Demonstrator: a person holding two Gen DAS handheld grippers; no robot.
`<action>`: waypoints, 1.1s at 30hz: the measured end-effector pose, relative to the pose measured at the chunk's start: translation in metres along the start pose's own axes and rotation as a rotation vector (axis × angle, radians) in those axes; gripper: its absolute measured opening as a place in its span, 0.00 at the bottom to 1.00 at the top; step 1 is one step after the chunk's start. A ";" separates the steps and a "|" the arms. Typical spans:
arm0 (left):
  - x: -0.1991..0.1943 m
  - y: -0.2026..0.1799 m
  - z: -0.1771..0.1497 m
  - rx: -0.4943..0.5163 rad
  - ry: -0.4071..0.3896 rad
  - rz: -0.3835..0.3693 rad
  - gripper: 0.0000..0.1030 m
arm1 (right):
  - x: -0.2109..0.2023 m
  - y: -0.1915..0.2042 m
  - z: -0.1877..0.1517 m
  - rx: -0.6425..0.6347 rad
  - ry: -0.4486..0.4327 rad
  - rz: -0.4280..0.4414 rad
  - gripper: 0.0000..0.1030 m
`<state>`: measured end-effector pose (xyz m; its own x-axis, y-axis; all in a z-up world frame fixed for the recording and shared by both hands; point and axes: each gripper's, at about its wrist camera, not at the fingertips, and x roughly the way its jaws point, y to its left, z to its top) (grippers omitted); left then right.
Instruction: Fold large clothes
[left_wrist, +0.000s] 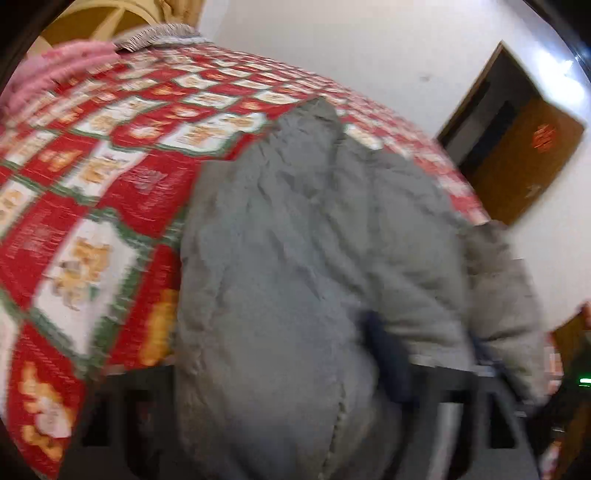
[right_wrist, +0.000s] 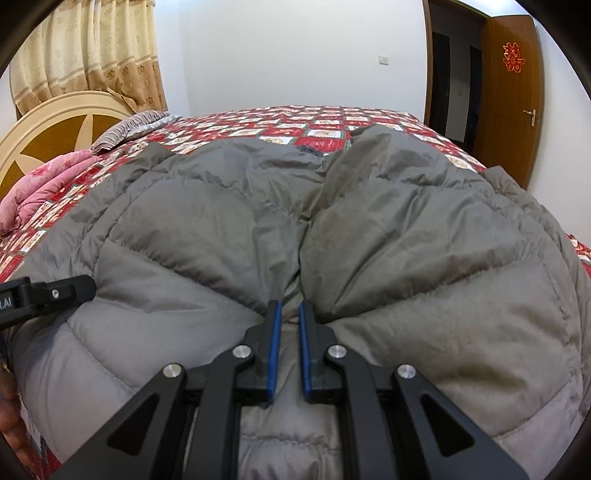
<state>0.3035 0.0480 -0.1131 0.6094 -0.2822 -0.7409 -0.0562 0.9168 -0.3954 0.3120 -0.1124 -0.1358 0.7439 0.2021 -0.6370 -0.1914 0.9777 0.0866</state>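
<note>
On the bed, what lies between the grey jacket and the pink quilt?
Only a bare strip of red patterned bedspread separates grey jacket from pink quilt; the right wrist view shows it clearly.

A red double-happiness character (right_wrist: 513, 57) is stuck on the brown wooden door (right_wrist: 517, 140) at about two o'clock in the right wrist view (in the left wrist view it is only a red blur). White letters, apparently "AI", stand on the left gripper's black body (right_wrist: 22, 301) at nine o'clock.

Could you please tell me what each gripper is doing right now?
Left gripper: cannot be told, blurred.
Right gripper: closed on the grey down jacket.
</note>
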 end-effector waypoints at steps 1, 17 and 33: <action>-0.002 0.002 0.001 -0.020 0.008 -0.030 0.45 | 0.001 0.000 0.000 0.003 0.003 0.002 0.10; -0.073 -0.028 0.015 -0.008 -0.141 -0.367 0.16 | -0.002 -0.013 -0.001 0.284 0.128 0.165 0.11; -0.120 -0.082 0.004 0.503 -0.264 -0.173 0.16 | 0.004 0.089 -0.008 0.345 0.283 0.696 0.12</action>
<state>0.2381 0.0077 0.0103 0.7557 -0.4190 -0.5034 0.4042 0.9031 -0.1448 0.2929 -0.0251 -0.1367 0.3297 0.7907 -0.5159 -0.3073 0.6065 0.7333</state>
